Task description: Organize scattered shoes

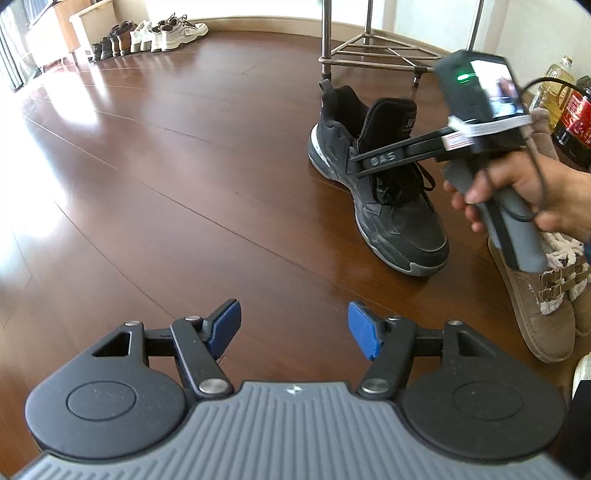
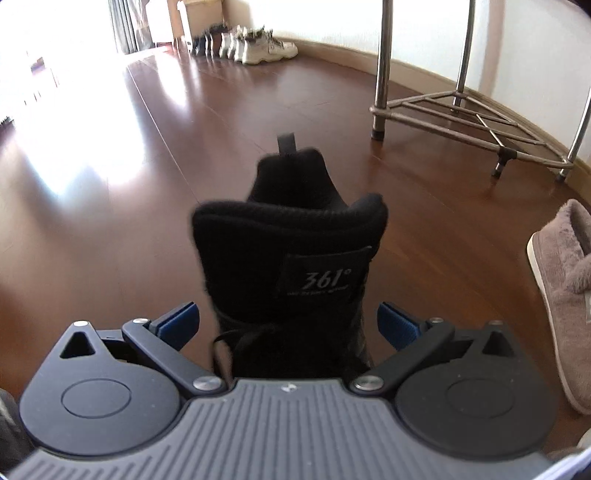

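On the dark wooden floor [image 1: 166, 155] a black high-top sneaker [image 1: 380, 177] stands upright on its sole, toe toward the left wrist camera and heel loop away. In the right wrist view its padded tongue [image 2: 291, 251], with a "361°" label, fills the space between the right gripper [image 2: 288, 325] and its blue fingers [image 2: 181, 325], one pad at 9 o'clock of the shoe and the other at 3 o'clock. Both pads stand apart from the upper, spread wide and grasping nothing; whether either one brushes the shoe cannot be told.

In the left wrist view, the right gripper reaches in from 3 o'clock, held in a person's hand [image 1: 517, 192] wrapped around its grey handle, its black linkage crossing in front of the sneaker's collar at lace height. A phone-like screen with a green light sits on top of that gripper.

The left gripper [image 1: 294, 330] hovers low over bare floor, well apart from the sneaker, which lies toward 1 o'clock of it. Its blue fingers [image 1: 364, 334] are released, wide apart, with nothing between them.

A tan fleece-lined slipper [image 1: 539, 295] with buckles lies just beside the sneaker at 4 o'clock. A row of shoes [image 1: 151, 35] stands lined up along the far wall at 11 o'clock. A metal rack base [image 1: 373, 51] stands behind the sneaker, and bottles [image 1: 569, 107] are at the right edge.
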Demonstrator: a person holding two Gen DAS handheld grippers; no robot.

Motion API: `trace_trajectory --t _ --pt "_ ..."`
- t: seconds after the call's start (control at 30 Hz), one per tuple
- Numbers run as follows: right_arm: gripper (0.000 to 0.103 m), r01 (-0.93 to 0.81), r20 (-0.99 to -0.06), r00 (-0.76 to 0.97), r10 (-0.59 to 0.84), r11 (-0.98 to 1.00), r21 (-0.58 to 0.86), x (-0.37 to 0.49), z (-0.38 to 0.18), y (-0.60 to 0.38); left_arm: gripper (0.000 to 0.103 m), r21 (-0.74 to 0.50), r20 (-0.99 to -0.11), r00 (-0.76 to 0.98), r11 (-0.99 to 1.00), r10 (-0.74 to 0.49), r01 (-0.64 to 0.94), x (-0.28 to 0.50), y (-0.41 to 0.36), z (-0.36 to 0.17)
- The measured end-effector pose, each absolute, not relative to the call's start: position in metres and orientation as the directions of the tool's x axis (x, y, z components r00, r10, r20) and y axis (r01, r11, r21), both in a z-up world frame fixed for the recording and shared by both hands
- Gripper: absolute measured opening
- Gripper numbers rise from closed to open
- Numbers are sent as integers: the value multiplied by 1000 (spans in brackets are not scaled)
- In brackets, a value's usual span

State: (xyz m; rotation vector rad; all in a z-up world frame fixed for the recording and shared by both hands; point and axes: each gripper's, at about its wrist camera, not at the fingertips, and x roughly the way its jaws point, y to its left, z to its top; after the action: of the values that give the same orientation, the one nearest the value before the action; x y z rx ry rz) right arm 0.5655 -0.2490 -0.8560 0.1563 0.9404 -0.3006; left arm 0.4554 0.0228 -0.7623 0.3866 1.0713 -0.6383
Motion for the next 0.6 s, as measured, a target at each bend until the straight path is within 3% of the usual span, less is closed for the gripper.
trace_trajectory --t 0.03,0.17,0.33,0.6 --pt "84 306 -812 554 -184 952 -7 567 -860 -250 66 -10 -900 325 758 -291 652 456 23 -763" --pt "74 255 -796 592 -126 966 36 562 -859 -260 66 -6 -904 321 759 -283 651 458 23 -766" --pt "69 247 -805 582 -113 968 42 559 -855 -275 66 -4 -904 319 750 -286 662 460 22 -769" --pt "69 362 -812 538 -227 932 -21 544 -851 -359 66 7 -907 311 728 -284 685 461 14 -776"
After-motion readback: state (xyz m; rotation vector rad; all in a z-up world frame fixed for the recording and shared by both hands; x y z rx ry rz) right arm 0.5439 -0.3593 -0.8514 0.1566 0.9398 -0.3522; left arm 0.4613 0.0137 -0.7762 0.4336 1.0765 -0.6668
